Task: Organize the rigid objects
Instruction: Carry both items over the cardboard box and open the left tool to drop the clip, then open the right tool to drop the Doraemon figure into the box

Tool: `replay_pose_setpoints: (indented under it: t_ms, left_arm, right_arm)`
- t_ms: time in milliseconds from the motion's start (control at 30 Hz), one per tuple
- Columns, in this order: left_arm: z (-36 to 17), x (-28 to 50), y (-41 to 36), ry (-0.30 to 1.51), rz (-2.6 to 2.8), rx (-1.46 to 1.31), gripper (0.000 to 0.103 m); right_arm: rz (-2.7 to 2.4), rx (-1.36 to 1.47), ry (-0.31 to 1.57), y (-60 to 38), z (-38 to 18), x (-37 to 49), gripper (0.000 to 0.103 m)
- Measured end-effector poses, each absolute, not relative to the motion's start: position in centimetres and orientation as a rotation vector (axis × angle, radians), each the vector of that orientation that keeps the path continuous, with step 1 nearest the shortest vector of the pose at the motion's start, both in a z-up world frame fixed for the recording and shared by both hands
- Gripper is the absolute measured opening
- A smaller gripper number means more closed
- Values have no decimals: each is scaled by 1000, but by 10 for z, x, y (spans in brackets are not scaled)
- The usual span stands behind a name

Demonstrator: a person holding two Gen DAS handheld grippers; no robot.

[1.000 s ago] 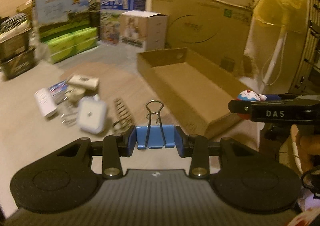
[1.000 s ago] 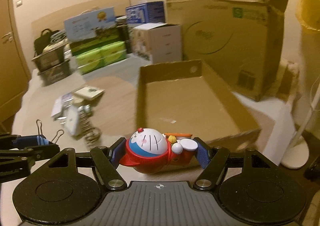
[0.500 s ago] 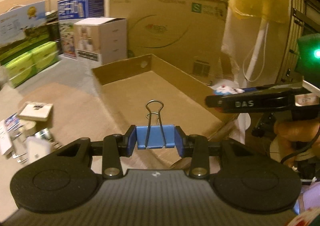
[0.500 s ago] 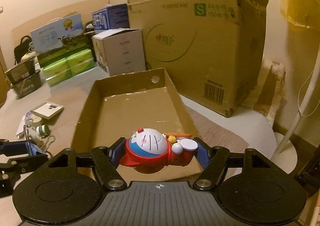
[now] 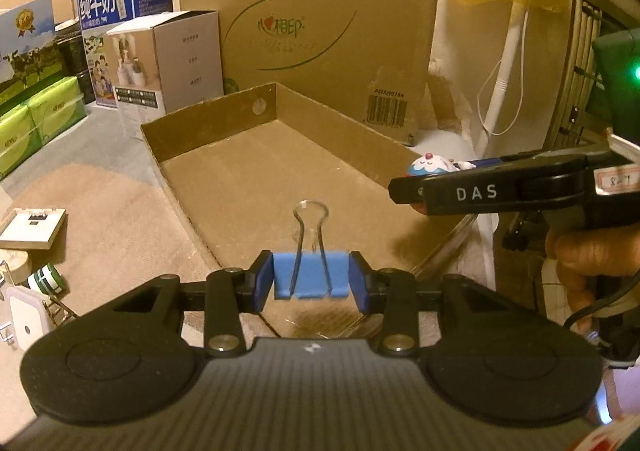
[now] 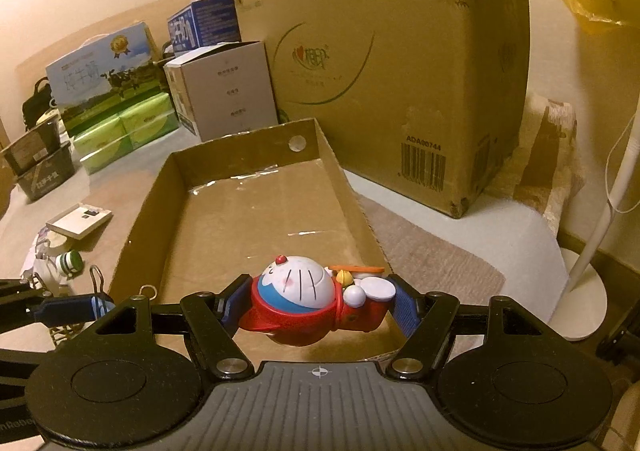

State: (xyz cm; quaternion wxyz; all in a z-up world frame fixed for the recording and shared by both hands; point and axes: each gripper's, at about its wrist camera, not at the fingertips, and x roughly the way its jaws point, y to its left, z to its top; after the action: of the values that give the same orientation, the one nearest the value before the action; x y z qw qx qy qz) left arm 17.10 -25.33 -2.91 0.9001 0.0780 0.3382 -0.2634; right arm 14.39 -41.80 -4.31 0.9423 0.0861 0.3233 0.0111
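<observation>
Left wrist: left tool (image 5: 311,281) pinches binder clip (image 5: 309,280); right tool (image 6: 314,301) clamps toy (image 6: 308,299).

shallow cardboard tray (image 6: 256,219) sits open-topped, its floor bare, low walls all round, so entry from above is free. big carton (image 6: 400,83) stands right behind the tray's far right corner and blocks that side. grey box (image 6: 228,87) stands near the far left corner, with the green packs (image 6: 124,131) further left. left of the tray a clutter of small things blocks low passes: flat white box (image 6: 80,219), small bottle (image 6: 70,263), white square device (image 5: 26,317). right of the tray the floor strip is free up to the white stand base (image 6: 580,303) and its pole. right gripper (image 5: 412,187) hangs over the tray's right wall, crossing the left gripper's (image 5: 311,281) path on that side.
</observation>
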Motion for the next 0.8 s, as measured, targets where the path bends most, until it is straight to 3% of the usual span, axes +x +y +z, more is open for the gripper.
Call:
replay_pose_setpoints:
  t_ms: [67,667,800]
  left_arm:
    - [-30,171,-251,700,-539,160,48]
    - [-18,162,-211,672,-427,82,49]
    - [-18,162,-208,671,-404,70,57]
  right_arm:
    - [23,178,663,-418,-45,145,71]
    - [13,134,671,-411,-50,143,71]
    - [16,131,653,-411,-51,143,72]
